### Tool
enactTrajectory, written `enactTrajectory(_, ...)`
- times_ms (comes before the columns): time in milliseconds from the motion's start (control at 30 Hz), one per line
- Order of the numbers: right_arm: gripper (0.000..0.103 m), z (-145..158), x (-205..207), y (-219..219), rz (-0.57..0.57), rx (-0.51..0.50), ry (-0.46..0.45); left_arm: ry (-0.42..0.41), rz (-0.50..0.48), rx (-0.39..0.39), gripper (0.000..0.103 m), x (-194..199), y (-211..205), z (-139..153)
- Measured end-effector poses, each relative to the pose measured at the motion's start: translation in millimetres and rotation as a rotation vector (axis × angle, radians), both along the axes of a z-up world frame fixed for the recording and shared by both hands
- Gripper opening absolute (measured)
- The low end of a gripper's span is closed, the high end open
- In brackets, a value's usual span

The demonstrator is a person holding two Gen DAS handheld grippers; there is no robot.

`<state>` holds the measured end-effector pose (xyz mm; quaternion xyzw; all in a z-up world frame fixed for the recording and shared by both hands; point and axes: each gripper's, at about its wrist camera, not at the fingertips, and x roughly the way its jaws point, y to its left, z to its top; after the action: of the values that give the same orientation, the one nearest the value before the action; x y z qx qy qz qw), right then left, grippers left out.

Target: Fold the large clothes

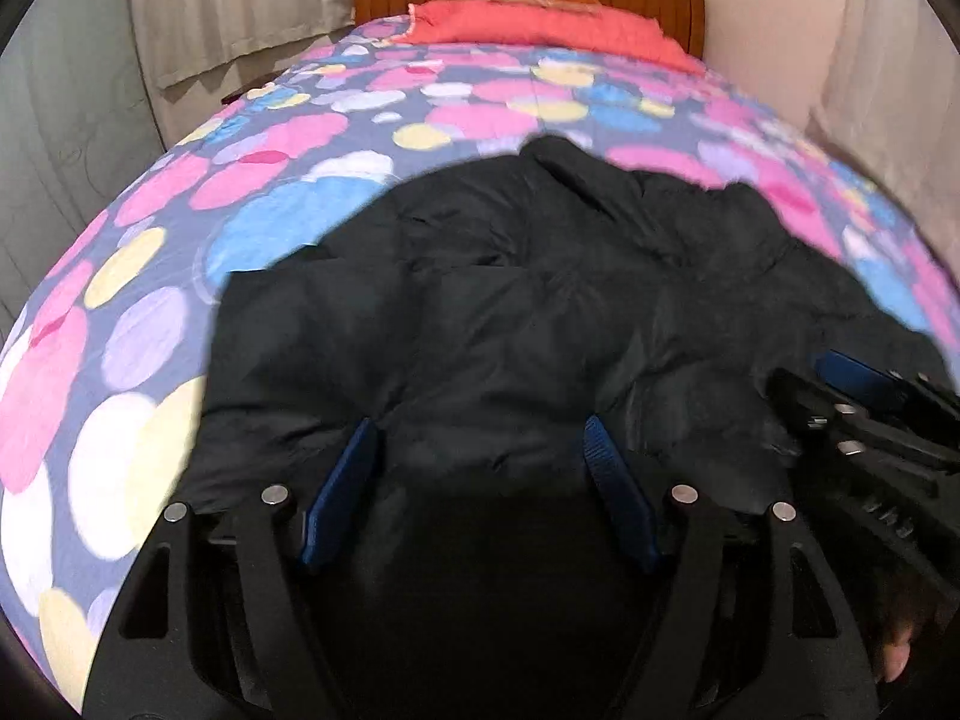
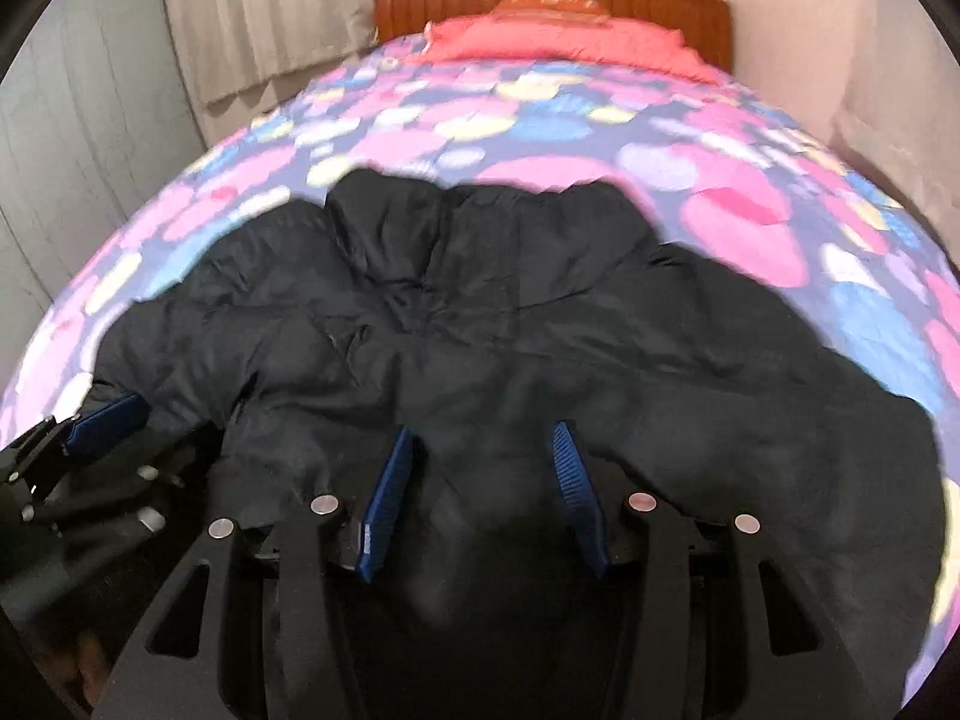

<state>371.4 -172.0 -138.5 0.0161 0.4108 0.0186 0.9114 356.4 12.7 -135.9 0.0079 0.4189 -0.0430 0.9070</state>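
Fingers (image 1: 618, 501) of the left gripper (image 1: 480, 495) are spread wide w/ nothing clamped between the blue pads; only black fabric is seen beneath the gap; fingers (image 2: 384, 498) of the right gripper (image 2: 483, 498) are likewise parted, nothing held, though contact w/ the cloth under them can't be told from either view.

Black puffer jacket (image 2: 510, 336) is laid out on the bed, near its foot end, both grippers side by side over its near part; collar or hood end (image 1: 558, 159) appears to point toward the headboard; a sleeve-like lobe (image 2: 810, 372) is spread to the right and another bulk (image 1: 336, 276) to the left; surface is rumpled, quilted, not smoothed.

Progress, as judged: jacket seems roughly spread out but no clean fold is visible yet; sleeves not seen brought in, body not doubled over; most of the folding is prob. left; edges are blurred, so a partial fold can't be ruled out.

Beyond it: floral bedspread (image 1: 288, 138) in pink, blue, yellow; red pillow or blanket (image 1: 540, 24) at the head; wooden headboard (image 2: 660, 6); curtains (image 1: 228, 0) at left.
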Motion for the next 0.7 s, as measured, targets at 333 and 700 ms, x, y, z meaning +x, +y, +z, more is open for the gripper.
enactTrajectory(333,0.050,-25.8,-42.0,-52.6,-0.154,-0.022,0.033,0.016,0.046,0.067,0.073,-16.4,25.3,-15.8)
enactTrajectory(700,0.064,9.3,-187.4,-116.3,-0.230,0.024,-0.009,-0.001,0.067,-0.047,0.079,-128.7,92.0,15.2)
